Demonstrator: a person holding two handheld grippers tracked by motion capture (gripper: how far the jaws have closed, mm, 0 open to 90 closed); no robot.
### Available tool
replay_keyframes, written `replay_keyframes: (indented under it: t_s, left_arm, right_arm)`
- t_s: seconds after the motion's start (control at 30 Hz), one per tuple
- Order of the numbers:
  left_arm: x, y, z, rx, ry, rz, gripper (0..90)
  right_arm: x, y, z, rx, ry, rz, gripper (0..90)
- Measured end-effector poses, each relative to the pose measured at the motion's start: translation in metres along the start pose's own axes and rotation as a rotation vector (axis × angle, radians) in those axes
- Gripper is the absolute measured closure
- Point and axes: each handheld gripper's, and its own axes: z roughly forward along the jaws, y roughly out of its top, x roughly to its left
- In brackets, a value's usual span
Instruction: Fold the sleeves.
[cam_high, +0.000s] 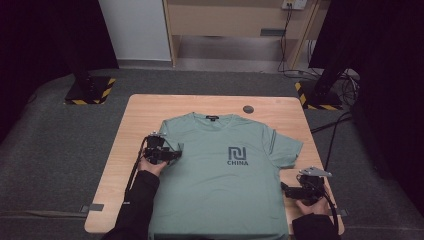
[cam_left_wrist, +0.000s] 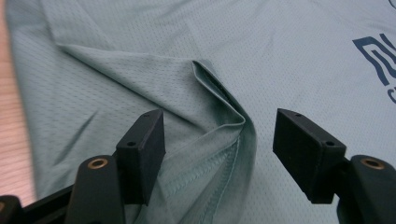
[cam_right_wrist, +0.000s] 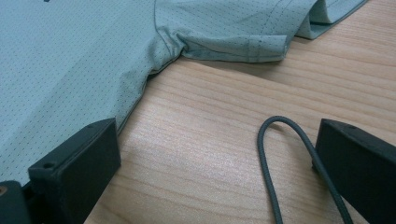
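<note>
Nearest the camera, the left hand-held gripper (cam_left_wrist: 219, 149) stands open over the folded-in sleeve (cam_left_wrist: 219, 107) of the green T-shirt (cam_high: 225, 170), spread mid-frame on the bench (cam_high: 120, 150). The right hand-held gripper (cam_right_wrist: 215, 163), lower right, is open and empty; that side's sleeve (cam_high: 287, 147) looks unfolded.

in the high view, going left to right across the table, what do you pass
left tool on the folded sleeve → CHINA print on the green t-shirt → spread right sleeve → right tool
</note>
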Motion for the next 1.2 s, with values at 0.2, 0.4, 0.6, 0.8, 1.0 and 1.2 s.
replay_keyframes:
  t_s: [0.2,0.4,0.6,0.8,1.0,1.2]
  left_arm:
    - [-0.005,0.008,0.012,0.005,-0.014,0.014,31.4]
    - [0.0,0.021,0.018,-0.03,-0.035,0.036,28.0]
    - [0.008,0.021,0.002,-0.087,-0.02,0.018,26.0]
    - [0.016,0.014,0.005,-0.056,0.022,0.0,25.1]
    - [0.01,0.018,0.021,-0.046,0.016,0.039,24.7]
    - [0.006,0.036,0.032,-0.036,0.019,0.079,24.1]
  right_arm:
    - [0.0,0.0,0.0,0.0,0.0,0.002,1.0]
    - [0.0,0.0,0.0,0.0,0.0,0.0,1.0]
    - [0.0,0.0,0.0,0.0,0.0,0.0,1.0]
    - [0.0,0.0,0.0,0.0,0.0,0.002,1.0]
    - [0.0,0.0,0.0,0.0,0.0,0.002,1.0]
    - [0.0,0.0,0.0,0.0,0.0,0.0,1.0]
